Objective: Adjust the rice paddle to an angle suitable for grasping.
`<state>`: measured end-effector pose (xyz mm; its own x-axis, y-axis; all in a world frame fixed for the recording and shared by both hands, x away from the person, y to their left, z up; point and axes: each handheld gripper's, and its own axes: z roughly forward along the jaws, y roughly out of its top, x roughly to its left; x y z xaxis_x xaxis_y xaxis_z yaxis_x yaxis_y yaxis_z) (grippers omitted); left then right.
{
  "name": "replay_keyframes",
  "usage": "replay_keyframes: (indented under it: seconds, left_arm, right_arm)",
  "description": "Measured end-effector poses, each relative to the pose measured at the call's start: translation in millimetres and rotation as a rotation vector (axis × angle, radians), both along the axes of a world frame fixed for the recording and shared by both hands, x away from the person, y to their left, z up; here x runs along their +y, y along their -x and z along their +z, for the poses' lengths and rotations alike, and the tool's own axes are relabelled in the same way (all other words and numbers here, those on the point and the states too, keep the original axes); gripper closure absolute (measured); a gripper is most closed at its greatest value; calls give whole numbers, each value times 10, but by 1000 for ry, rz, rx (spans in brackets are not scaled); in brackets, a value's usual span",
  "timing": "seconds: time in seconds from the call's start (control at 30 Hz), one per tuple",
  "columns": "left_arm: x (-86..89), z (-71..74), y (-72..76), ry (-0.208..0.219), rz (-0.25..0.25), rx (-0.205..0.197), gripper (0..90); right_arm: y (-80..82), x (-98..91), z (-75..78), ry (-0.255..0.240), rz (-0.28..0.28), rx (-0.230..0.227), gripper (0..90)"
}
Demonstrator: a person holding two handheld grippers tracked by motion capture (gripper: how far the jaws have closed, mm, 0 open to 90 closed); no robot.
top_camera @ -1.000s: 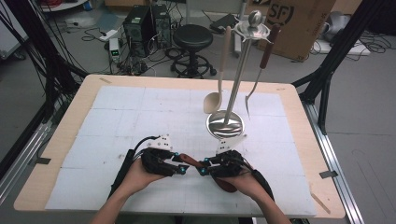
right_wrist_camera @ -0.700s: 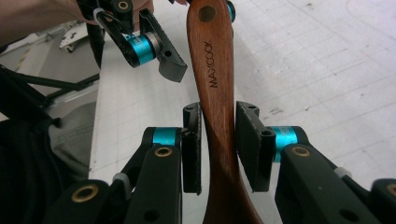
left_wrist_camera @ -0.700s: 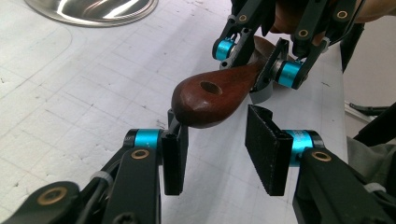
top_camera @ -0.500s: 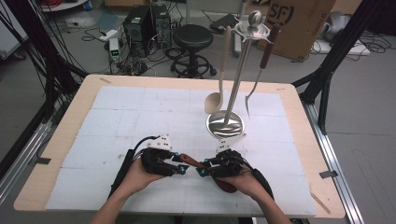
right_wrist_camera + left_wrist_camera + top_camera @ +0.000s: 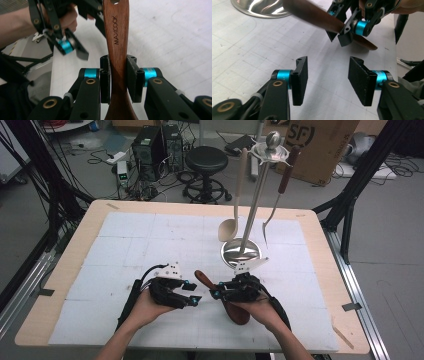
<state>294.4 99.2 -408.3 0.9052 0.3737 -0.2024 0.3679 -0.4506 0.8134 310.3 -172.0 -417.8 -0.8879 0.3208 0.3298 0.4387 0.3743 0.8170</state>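
Big wooden counter with a white gridded mat point(image 5: 150, 245) taking up most of the scene. Toward the far right, shiny steel utensil stand with a round dished base point(image 5: 241, 251), carrying a pale beige spoon point(image 5: 231, 222) and a dark-handled fork point(image 5: 274, 215).

Nearer in, dark brown wooden spatula stamped MAXCOOK point(image 5: 117, 37), raised off the mat and clamped across its handle by the right gripper point(image 5: 117, 80), fingers point(image 5: 105, 80) pressed on both flat sides. Long axis running from the blade under the right hand up and left, handle end point(image 5: 202, 279) poking toward the middle of the counter.

Left gripper point(image 5: 327, 80) just beside it, fingers apart after just widening, nothing between them. Seen from there, spatula handle up ahead, slanting across the gap, close but not touching. Free handle end nearest the left hand, so probably a handover or regrip next, needing the left fingers to line up across that slanted handle.
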Motion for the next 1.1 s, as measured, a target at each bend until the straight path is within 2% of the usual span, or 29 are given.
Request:
replay_keyframes:
  seconds: [0.27,0.57,0.97,1.1]
  left_arm:
    - [20,25,7,21,21,-13,469]
    - [35,43,9,34,29,-23,438]
    - [40,59,19,42,37,-32,435]
    - [32,52,18,25,34,-39,451]
  right_arm:
    - [-69,48,162,-68,-65,-36,757]
    - [-102,169,297,-125,-102,-94,758]
    - [-73,334,389,-142,-107,-142,759]
    - [-61,366,386,-150,-108,-144,760]
